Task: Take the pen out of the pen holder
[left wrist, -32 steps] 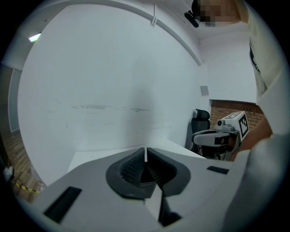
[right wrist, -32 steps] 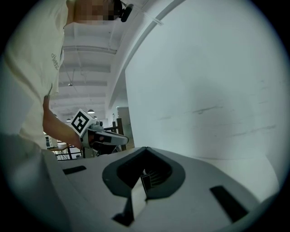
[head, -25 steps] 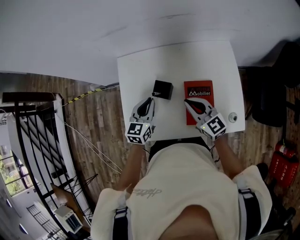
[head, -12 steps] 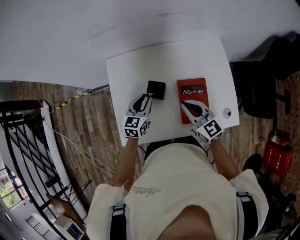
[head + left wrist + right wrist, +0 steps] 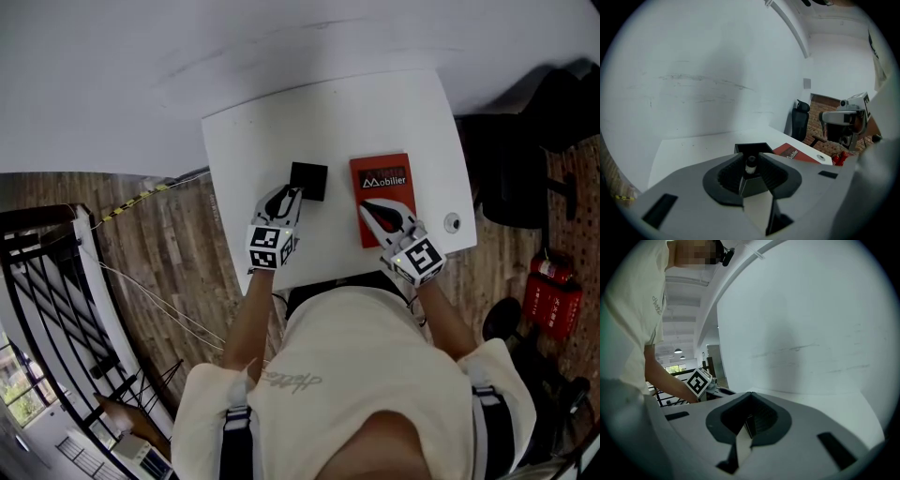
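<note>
A black square pen holder [image 5: 308, 180] stands on the white table [image 5: 253, 141]; in the left gripper view the pen holder [image 5: 741, 148] lies just beyond the jaws. A pen's white and black tip [image 5: 750, 163] sticks up between the dark pads. My left gripper [image 5: 289, 193] is at the holder's near left corner, and here too the left gripper [image 5: 750, 157] looks shut on the pen. My right gripper [image 5: 372, 208] hovers over a red book [image 5: 382, 178]; the right gripper [image 5: 749, 422] is shut with nothing in it.
A small round fitting [image 5: 452, 223] sits near the table's right edge. The table's far side meets a white wall. A black office chair [image 5: 801, 119] stands past the table, and wooden floor and a black railing [image 5: 56, 309] lie to the left.
My left gripper has edged a little closer to the pen holder. The right gripper stays over the red book. The head view has shifted slightly.
</note>
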Tool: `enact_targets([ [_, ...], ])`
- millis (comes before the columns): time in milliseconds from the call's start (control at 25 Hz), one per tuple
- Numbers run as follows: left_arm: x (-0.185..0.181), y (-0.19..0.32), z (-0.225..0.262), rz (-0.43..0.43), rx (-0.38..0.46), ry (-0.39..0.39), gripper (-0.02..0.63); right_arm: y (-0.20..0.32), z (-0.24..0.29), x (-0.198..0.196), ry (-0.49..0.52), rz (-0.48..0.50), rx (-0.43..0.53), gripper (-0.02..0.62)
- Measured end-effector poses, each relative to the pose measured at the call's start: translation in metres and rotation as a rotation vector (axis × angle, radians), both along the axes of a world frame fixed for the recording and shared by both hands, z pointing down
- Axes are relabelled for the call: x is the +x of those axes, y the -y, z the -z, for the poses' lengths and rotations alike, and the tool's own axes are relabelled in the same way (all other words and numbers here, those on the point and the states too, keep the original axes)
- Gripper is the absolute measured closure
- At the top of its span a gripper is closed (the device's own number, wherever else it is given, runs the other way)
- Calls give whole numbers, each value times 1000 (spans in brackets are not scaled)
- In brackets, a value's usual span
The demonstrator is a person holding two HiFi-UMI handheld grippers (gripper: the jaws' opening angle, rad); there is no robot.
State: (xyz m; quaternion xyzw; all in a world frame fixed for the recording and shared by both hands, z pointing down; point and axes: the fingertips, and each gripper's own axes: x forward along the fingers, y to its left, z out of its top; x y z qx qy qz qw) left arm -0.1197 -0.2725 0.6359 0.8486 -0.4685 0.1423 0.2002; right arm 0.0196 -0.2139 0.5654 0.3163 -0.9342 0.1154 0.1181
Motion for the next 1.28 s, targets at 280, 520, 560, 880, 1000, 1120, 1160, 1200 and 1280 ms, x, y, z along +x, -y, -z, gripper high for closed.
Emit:
enact_targets([
  [280,2,1,-4,-9,16,28,519,5,0,-8,1,15,0,589],
  [520,2,3,-3,-6,24,34,525,3,-2,-3,-3,0,-4,589],
  [560,2,3,-3,-6,24,35,525,3,-2,-2,-3,-4,-3,589],
  [880,1,4,9,4,52,34,526,4,3,2,4,-9,14,589],
  [1000,0,2,20,7,68,24,526,3,6,0,7,-3,24,589],
  [1120,-1,1,31,18,79,14,526,1,10,-3,12,2,36,589],
  [1160,-1,1,34,20,84,14,526,1,11,-2,13,3,39,589],
  [1200,-2,1,37,21,89,15,526,1,11,-2,15,3,42,589],
  [1280,-3,1,44,21,104,14,526,1,13,-2,18,1,47,589],
])
